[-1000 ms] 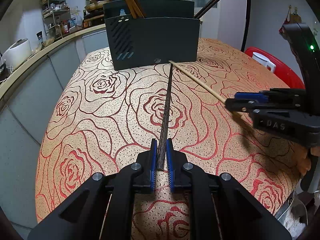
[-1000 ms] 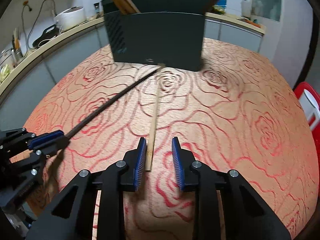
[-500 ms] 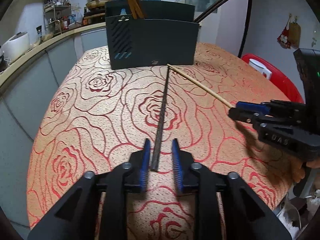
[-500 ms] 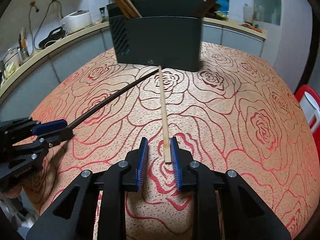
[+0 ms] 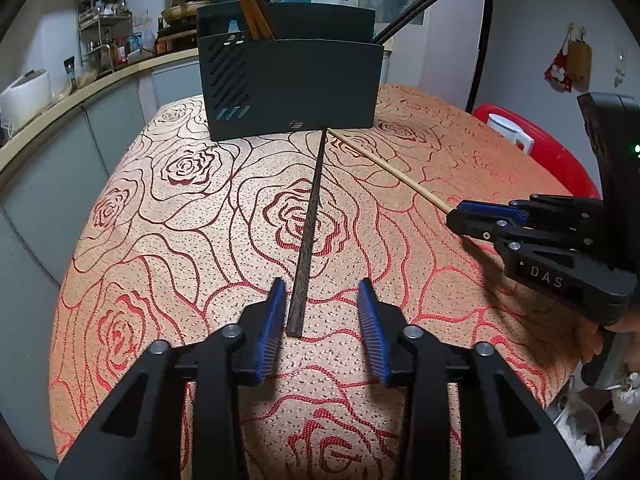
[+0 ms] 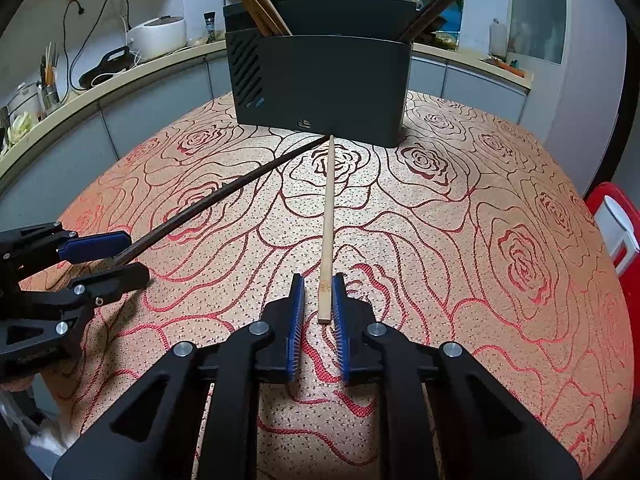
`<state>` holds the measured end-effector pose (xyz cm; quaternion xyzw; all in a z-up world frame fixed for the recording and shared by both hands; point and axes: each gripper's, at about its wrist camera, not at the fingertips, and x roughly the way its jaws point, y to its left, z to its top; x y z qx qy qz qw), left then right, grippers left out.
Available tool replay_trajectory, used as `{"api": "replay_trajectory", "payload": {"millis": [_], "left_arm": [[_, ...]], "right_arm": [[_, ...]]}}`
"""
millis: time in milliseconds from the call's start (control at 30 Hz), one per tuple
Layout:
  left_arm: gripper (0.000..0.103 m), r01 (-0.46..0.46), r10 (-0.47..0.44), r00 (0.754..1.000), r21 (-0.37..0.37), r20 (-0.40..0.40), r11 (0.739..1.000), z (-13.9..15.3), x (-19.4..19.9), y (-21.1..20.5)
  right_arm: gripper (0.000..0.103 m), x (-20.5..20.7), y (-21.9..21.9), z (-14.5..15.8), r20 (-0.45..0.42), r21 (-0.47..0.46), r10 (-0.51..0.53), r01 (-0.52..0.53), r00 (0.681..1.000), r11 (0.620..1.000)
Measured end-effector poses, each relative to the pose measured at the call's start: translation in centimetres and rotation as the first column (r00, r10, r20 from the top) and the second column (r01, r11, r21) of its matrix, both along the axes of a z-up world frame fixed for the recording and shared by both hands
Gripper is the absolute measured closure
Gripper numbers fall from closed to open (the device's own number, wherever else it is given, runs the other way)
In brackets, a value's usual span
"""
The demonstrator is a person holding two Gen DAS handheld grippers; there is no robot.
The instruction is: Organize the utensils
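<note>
left fingers (image 5: pixel 322 320): wide apart, nothing gripped; dark chopstick (image 5: pixel 308 232) flat on bench (image 5: pixel 160 240) between them, end near left pad | right fingers (image 6: pixel 318 312): narrow gap, pale chopstick (image 6: pixel 328 224) end between, against right pad, grip uncertain | far tips of both at holder (image 5: pixel 292 88) base

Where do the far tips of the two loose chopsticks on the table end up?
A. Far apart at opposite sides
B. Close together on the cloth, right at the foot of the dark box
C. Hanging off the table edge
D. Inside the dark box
B: the dark chopstick and light chopstick converge at the base of the dark box.
</note>
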<state>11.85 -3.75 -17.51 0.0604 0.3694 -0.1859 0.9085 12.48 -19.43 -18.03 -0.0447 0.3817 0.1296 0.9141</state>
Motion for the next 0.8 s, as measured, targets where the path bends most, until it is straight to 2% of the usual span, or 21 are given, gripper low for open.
{"api": "replay_trajectory", "payload": {"millis": [100,167,200,433,633,800], "left_arm": [[0.082,-0.001,0.001,1.000,0.010,0.009,1.000,0.0,-0.1,0.0],[0.094,0.000,-0.001,1.000,0.019,0.014,1.000,0.0,-0.1,0.0],[0.096,0.001,-0.002,1.000,0.018,0.012,1.000,0.0,-0.1,0.0],[0.096,-0.002,0.002,1.000,0.032,0.009,1.000,0.2,-0.2,0.1],[0.096,-0.020,0.019,0.998,0.022,0.052,1.000,1.7,-0.8,0.8],[0.096,-0.041,0.039,0.996,0.027,0.078,0.999,3.0,-1.3,1.2]], "right_arm": [[0.090,0.0,0.0,0.0,-0.001,0.001,-0.001,0.001,1.000,1.000],[0.093,0.0,0.0,0.0,-0.001,0.003,-0.009,0.009,1.000,1.000],[0.095,0.0,-0.1,0.0,0.000,0.002,-0.015,0.015,1.000,1.000],[0.096,0.1,-0.7,0.0,-0.002,0.017,-0.045,0.045,0.999,0.999],[0.096,-0.2,-1.3,0.2,-0.028,0.045,-0.050,0.051,0.998,0.998],[0.096,-0.9,-2.5,1.8,-0.021,0.100,-0.062,0.064,0.998,0.993]]}}
